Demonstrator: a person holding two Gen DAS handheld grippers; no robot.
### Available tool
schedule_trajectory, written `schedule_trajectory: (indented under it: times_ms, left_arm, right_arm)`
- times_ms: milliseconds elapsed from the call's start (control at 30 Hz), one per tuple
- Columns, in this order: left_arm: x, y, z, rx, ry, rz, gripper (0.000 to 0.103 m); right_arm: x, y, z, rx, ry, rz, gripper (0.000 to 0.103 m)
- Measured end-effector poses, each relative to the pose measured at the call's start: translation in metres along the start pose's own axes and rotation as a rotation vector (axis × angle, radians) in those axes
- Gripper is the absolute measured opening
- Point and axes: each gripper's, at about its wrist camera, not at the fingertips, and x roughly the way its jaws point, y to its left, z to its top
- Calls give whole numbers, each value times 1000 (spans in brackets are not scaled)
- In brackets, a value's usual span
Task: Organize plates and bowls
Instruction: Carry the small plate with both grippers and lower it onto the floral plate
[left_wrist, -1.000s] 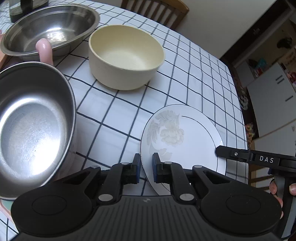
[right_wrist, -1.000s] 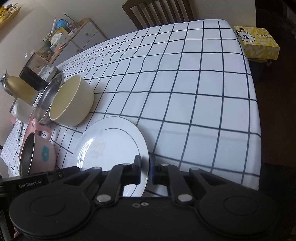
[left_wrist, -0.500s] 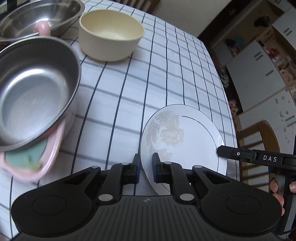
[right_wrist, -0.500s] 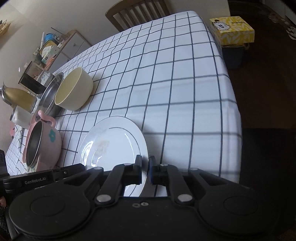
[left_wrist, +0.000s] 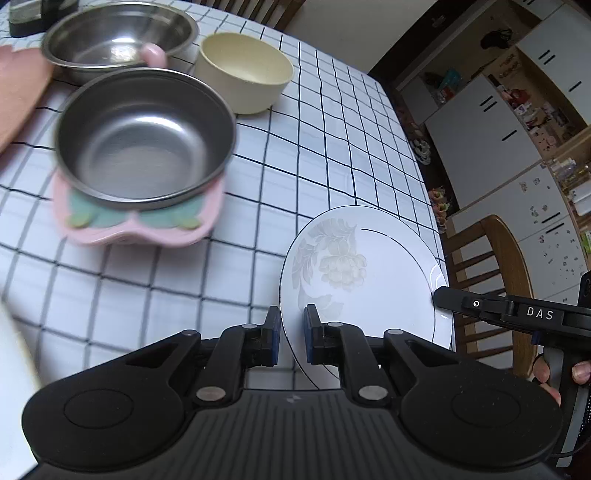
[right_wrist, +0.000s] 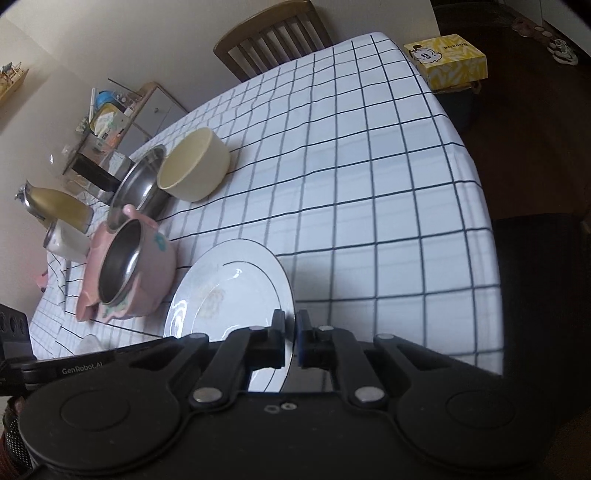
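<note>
One steel bowl — inside pink holder

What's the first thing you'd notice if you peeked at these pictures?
A white flowered plate held above the checked tablecloth, pinched on opposite edges by the left gripper and right gripper. To its left sits a shiny steel bowl in a pink holder, with a cream bowl behind.

left gripper clamps plate rim | right gripper opposite rim
</note>
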Motion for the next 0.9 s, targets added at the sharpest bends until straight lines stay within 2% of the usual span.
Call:
schedule_trajectory:
  times_ms: [267,433,667,900]
  left_arm:
    - [-53,37,-18,15,-26,-2,12]
    - [-87,74,-29,-1,-36,9,12]
    - [-126,137,-43,-53,-48,40,12]
    - [-146,195,-53,-106,-39,71,12]
  right_arm:
    - [-9,52,-40,9,-31,13,7]
    - [-2,91,-62,11,-35,31,6]
    - [25,152,-90,-16,-5,55,6]
    - [59,203,-115,-42,38,68,6]
